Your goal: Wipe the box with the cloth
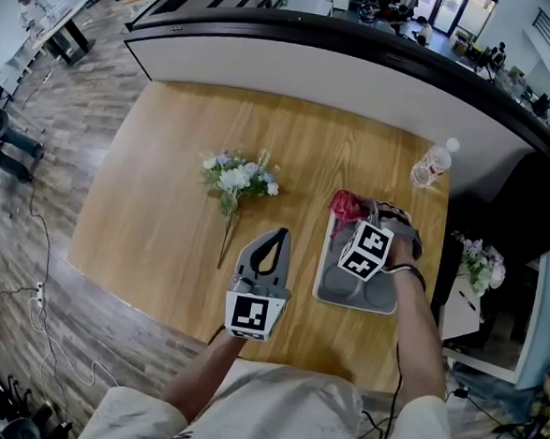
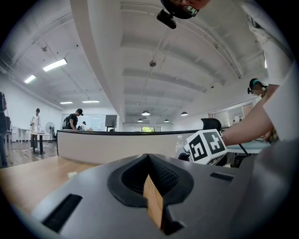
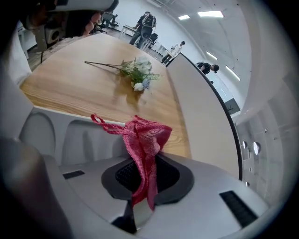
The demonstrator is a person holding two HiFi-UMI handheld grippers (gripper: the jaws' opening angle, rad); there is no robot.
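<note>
Wooden table [image 1: 165, 178] with flowers [image 1: 238, 178], grey box [image 1: 341, 286], water bottle [image 1: 432, 165].

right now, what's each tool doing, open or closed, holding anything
Left tool: closed, empty.
Right tool: closed on the red cloth.

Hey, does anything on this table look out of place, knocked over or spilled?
Nothing looks spilled or damaged. The flower bunch lies flat on the bare table with no vase in view, and the water bottle sits close to the table's far right edge.
</note>
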